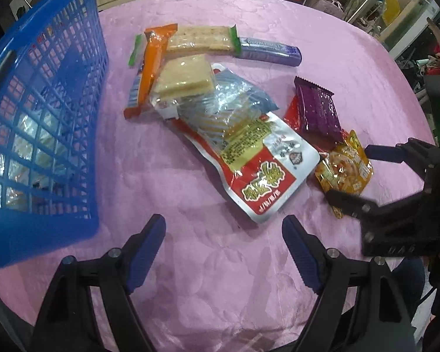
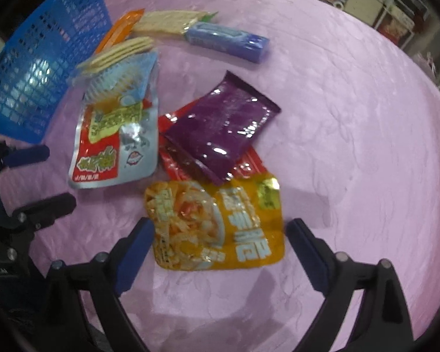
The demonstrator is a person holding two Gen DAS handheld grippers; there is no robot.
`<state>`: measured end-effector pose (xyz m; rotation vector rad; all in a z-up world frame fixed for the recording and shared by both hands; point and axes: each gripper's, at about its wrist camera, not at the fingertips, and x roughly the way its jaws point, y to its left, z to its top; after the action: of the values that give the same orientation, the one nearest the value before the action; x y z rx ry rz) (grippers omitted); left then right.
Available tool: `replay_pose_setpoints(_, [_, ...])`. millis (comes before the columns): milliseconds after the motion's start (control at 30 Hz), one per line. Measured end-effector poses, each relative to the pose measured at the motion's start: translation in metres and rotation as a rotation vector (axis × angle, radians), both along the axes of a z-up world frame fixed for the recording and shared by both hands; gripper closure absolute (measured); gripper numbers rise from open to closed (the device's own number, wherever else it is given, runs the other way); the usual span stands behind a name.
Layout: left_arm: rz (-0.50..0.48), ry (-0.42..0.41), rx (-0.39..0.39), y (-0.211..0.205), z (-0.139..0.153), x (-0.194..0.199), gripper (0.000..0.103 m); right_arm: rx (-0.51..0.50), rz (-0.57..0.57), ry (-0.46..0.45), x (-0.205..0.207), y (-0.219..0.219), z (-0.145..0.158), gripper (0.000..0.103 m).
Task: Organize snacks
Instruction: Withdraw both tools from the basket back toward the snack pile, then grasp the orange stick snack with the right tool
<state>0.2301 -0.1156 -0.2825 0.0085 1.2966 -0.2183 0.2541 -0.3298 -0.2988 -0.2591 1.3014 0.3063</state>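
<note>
Right tool [image 2: 220,231] wide open, empty, straddling yellow pouch [image 2: 217,226] on bench [image 2: 352,146]. Left tool [image 1: 223,234] open, empty too. Pouch prob. light, floppy, slick foil; pinch an edge seam.

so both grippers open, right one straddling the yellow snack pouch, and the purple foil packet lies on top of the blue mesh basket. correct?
One thing is off. The purple foil packet lies on a red wrapper on the pink tablecloth, well apart from the blue mesh basket; the right wrist view shows it. The rest holds: left gripper and right gripper are open, the right straddling the yellow snack pouch.
</note>
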Motion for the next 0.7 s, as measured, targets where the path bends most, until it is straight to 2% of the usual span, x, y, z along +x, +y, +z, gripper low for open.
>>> replay_pose_setpoints(67, [0.001,-0.004,-0.003,0.001,0.001,0.002,0.023,-0.004,0.017,-0.022,-0.004,0.006,0.001,0.011])
replay_pose_setpoints(100, [0.004,-0.003,-0.005,0.002,0.001,0.003,0.023,-0.001,0.022,-0.036,-0.005,0.007,0.003,0.016])
replay_pose_setpoints(200, [0.014,0.004,-0.010,0.004,0.001,0.008,0.023,0.000,0.030,-0.064,-0.008,0.012,0.011,0.049])
replay_pose_setpoints(267, [0.019,0.007,-0.013,0.006,0.000,0.010,0.023,-0.002,0.040,-0.068,-0.010,0.014,0.014,0.055])
replay_pose_setpoints(367, [0.030,0.007,-0.029,0.009,-0.002,0.013,0.023,-0.001,0.016,-0.091,-0.011,0.012,0.021,0.074])
replay_pose_setpoints(400, [0.034,0.009,-0.033,0.009,-0.001,0.013,0.023,0.020,-0.011,-0.089,-0.011,0.006,0.025,0.084])
replay_pose_setpoints(433, [0.037,0.011,-0.036,0.010,0.001,0.016,0.023,0.046,-0.028,-0.081,-0.010,0.001,0.026,0.090])
replay_pose_setpoints(700, [0.076,0.021,-0.017,0.003,-0.010,0.042,0.023,0.113,-0.088,-0.062,-0.011,-0.016,0.030,0.090])
